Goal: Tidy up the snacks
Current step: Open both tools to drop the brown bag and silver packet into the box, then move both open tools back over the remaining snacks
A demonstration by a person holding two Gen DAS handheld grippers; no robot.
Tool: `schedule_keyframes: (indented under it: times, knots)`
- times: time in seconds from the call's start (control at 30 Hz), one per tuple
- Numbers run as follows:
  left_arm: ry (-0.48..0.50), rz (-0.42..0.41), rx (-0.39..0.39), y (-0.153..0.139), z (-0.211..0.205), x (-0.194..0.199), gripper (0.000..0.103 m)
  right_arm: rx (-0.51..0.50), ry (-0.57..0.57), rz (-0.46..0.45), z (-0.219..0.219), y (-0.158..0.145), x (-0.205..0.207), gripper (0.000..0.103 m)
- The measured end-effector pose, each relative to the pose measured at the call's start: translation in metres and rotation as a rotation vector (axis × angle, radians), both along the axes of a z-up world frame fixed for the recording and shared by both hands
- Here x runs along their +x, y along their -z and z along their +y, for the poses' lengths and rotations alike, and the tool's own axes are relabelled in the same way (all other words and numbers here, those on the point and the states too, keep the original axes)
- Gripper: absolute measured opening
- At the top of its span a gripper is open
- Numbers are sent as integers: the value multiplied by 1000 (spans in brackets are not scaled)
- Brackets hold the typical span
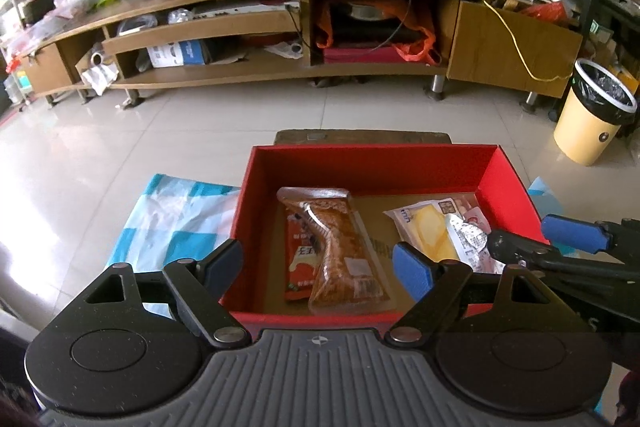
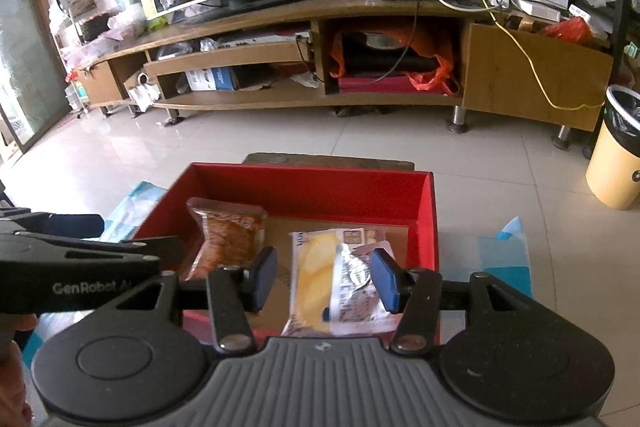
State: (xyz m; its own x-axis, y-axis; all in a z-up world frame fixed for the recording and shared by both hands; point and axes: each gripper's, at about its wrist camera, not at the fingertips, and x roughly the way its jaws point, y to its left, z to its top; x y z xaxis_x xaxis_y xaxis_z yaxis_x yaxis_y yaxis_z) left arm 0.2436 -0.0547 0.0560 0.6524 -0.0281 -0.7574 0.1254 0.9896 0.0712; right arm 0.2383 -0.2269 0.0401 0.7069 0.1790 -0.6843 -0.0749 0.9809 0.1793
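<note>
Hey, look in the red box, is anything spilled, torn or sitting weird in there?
Nothing spilled or torn that I can see. The red box holds the brown snack pack lying partly over a red packet, and the yellow snack pack with a silver wrapper on top. They overlap loosely at angles, not lined up.

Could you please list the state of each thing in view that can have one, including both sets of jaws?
Red box: open, no lid on it, holding snacks.
Brown snack packet: sealed, lying flat in the box.
Yellow snack packet: lying flat in the box.
Silver-printed packet: crumpled, lying on the yellow one.
Left gripper: jaws open, empty.
Right gripper: jaws apart, gripping nothing.
Bin: lined, lidless.
Cabinet door: ajar.
</note>
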Motion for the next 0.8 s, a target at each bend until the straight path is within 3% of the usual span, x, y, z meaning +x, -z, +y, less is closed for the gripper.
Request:
schedule_keyframes:
  times: [0.37,0.8]
  knots:
    - [-24,13,-3,-1,25,-32,87,21,-9,11,9,-2,-37,49]
    - [-60,119,-4,24,75,-80,88,26,-69,109,37,20,-79,49]
